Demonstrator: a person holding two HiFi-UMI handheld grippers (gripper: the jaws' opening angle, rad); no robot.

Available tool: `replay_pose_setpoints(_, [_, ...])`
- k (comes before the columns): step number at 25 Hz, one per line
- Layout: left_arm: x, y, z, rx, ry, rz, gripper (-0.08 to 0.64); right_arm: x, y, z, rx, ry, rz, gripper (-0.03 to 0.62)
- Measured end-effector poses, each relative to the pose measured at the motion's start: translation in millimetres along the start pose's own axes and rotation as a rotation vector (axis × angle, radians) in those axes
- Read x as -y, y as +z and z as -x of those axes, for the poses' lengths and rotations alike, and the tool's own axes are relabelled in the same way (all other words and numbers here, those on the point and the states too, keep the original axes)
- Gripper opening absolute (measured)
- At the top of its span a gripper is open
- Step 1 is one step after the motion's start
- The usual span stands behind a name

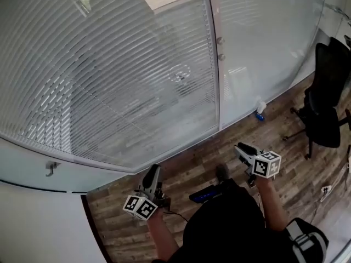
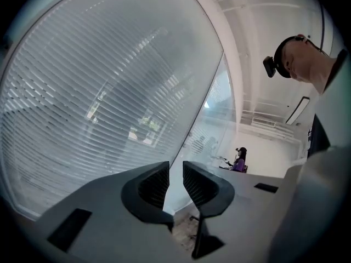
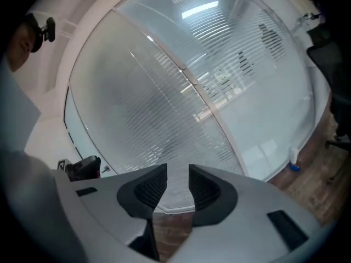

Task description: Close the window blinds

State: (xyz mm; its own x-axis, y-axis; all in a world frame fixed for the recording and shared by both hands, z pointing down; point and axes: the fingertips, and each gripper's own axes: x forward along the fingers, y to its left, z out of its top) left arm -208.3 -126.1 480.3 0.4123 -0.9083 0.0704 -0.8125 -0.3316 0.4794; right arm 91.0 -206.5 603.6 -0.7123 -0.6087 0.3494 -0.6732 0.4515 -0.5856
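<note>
Window blinds (image 1: 109, 75): slats lowered, beyond both jaws | left gripper (image 2: 174, 181): jaws narrowly apart, empty | right gripper (image 3: 176, 184): jaws narrowly apart, empty

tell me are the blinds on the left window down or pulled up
Down: the blinds hang fully lowered, slats reaching the window frame at the bottom.

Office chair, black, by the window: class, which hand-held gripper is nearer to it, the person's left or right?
Right. In the head view the right hand-held gripper is to the left of the office chair, floor between them; the left hand-held gripper is much farther left.
</note>
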Motion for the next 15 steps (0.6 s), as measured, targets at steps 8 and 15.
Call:
replay_pose_setpoints(8, [45.8,-73.8,86.3,0.02,-0.127,0.169,0.089,-64.3,-77.2,118.2,0.017,-0.056,0.008,0.13])
replay_pose_setpoints(15, [68.2,-48.5,131.0,0.145,-0.128,0.109,0.089,-108.1,-70.3,141.2,0.047,0.052,0.061,0.13])
